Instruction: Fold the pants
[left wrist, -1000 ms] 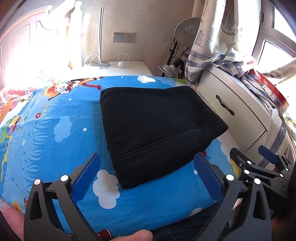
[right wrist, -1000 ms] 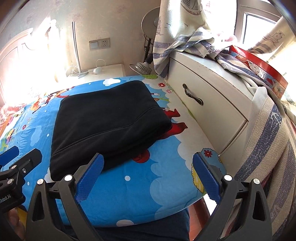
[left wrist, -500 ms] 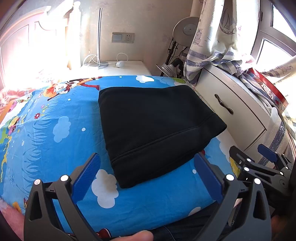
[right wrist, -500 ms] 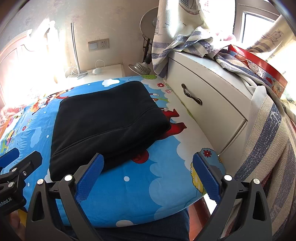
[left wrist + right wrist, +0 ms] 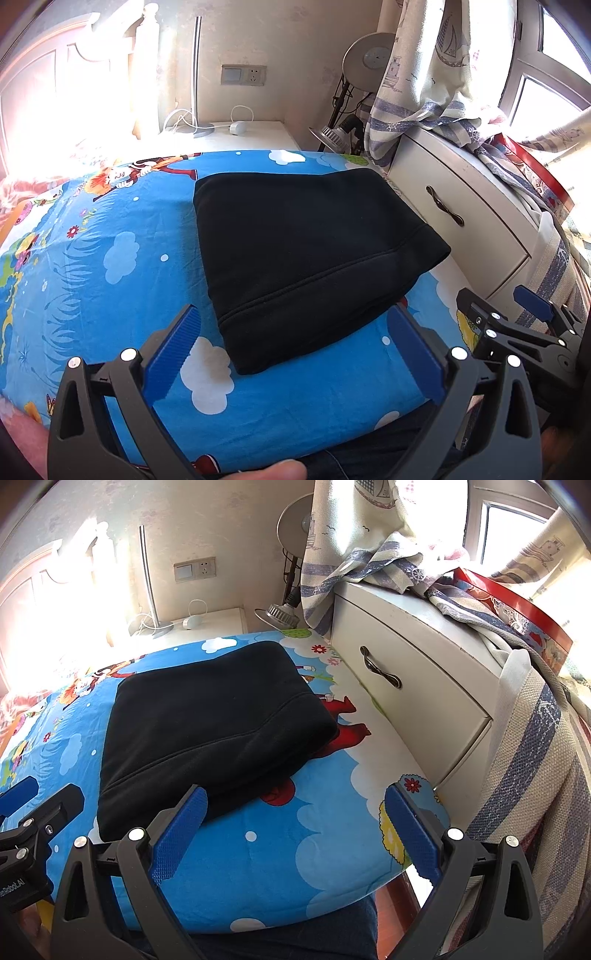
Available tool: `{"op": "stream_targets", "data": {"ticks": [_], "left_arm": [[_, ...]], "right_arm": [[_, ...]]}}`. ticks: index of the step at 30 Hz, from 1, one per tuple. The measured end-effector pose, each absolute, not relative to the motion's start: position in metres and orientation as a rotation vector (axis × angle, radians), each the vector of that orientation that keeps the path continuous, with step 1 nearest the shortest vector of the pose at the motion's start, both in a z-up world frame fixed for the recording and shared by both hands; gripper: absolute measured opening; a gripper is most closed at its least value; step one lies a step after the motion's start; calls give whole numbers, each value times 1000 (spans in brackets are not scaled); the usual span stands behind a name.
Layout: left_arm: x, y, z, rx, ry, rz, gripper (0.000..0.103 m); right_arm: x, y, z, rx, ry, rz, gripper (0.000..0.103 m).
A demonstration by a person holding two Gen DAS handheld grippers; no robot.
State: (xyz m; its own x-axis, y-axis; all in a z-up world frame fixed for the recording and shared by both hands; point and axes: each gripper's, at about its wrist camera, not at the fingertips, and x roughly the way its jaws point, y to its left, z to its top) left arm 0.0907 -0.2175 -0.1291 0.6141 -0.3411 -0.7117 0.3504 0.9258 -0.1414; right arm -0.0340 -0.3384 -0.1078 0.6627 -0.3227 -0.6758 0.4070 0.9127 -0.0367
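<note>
Black pants (image 5: 303, 254) lie folded into a thick rectangle on the blue cartoon bedsheet (image 5: 92, 266). In the right wrist view the pants (image 5: 207, 720) sit left of centre. My left gripper (image 5: 295, 343) is open, held back at the near edge of the bed, its blue pads apart with only sheet and the pants' near corner between them. My right gripper (image 5: 295, 827) is open too, empty, hovering over the bed's near right corner. Each gripper shows at the edge of the other's view: the right gripper (image 5: 517, 325) and the left gripper (image 5: 33, 819).
A white drawer cabinet (image 5: 413, 686) stands tight against the bed's right side, draped with striped curtain cloth (image 5: 369, 557). A white nightstand (image 5: 236, 136) with cables and a round lamp (image 5: 373, 55) stand behind the bed. A person's dark-clothed leg (image 5: 295, 930) is below the bed edge.
Both grippers have drawn back and lifted slightly, so the pants sit a little farther away. The pants have not moved and both grippers stay open.
</note>
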Motion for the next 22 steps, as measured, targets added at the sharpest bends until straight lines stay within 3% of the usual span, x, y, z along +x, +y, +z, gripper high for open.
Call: {"op": "stream_targets", "data": {"ticks": [22], "left_arm": [[91,-226,-138,-22,827,-526,101]], "right_arm": [[-29,-343,-121,154,775,-394,94]]}}
